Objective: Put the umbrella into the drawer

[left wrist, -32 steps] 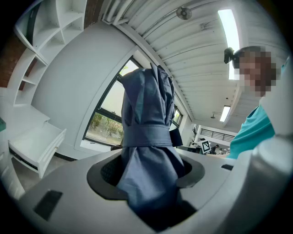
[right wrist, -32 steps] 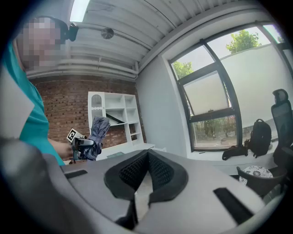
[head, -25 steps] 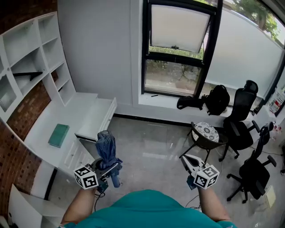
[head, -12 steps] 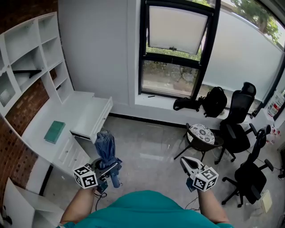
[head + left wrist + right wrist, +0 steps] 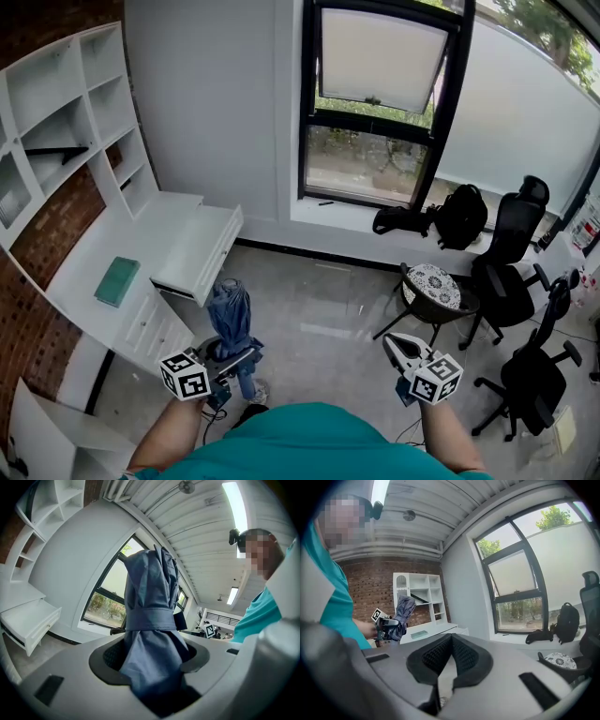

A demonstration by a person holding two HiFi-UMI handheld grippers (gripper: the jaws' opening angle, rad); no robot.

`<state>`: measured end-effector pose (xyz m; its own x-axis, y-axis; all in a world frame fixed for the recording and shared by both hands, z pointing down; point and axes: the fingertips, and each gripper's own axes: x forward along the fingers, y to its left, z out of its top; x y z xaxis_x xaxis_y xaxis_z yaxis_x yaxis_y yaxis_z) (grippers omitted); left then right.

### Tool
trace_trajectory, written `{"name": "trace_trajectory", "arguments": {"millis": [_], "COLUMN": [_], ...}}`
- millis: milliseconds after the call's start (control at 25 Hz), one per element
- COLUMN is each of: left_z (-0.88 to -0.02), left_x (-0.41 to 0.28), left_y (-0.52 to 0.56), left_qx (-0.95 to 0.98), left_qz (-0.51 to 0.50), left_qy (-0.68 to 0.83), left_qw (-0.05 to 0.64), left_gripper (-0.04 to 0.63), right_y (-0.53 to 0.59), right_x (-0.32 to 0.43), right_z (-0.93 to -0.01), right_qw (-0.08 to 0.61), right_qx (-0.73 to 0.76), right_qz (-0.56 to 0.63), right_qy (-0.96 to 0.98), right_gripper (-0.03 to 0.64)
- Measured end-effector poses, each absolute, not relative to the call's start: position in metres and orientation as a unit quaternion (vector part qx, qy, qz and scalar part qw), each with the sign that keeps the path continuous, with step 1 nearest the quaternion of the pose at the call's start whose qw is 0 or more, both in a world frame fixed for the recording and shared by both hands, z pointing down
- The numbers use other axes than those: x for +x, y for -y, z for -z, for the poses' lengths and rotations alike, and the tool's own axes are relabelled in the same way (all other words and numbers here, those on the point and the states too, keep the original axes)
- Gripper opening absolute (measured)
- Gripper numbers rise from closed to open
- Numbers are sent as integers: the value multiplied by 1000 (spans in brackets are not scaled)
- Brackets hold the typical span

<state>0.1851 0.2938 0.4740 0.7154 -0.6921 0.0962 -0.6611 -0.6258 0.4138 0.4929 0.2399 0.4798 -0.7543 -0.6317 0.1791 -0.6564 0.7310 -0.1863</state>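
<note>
My left gripper is clenched around the folded blue-grey umbrella. In the left gripper view both pads press on the bunched fabric below its wrap strap, and the canopy end stands upright above the jaws. The umbrella's pale blue lower end pokes out beneath the grip in the head view.

The white drawer stands pulled out from the white desk, and I take it as my landmark. The umbrella is outside it, held over the grey floor just in front of the drawer's front panel, and I see no contact between them. A teal book lies flat on the desk top to the left of the drawer. The white shelf unit rises against the brick wall behind and to the left of it.

My right gripper is well to the right of the drawer. Its jaws are closed, pad tips meeting, with nothing between them. Further right of the drawer are the black-framed window, a black backpack on the sill, a round stool with a patterned seat and black office chairs.

The only markings I can make out are the black-and-white square patterns on each marker cube. I can read no letters on the book or the umbrella.
</note>
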Motion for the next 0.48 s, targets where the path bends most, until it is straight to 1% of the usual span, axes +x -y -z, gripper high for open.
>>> {"name": "trace_trajectory", "arguments": {"millis": [240,480], "left_z": [-491,-495], "left_x": [147,85], "left_y": [-219,-95], "left_qx": [910,921], "left_qz": [40,31], "left_qy": [348,314], "left_qw": [222,228], "left_gripper": [262,262], "right_y": [-176,-77], "right_x": [450,382], "right_z": [-490,-487], "right_qw": [68,58], "right_qx": [362,391], "right_qz": [-115,-123], "right_qy": [923,910], "right_gripper": [21,21]}}
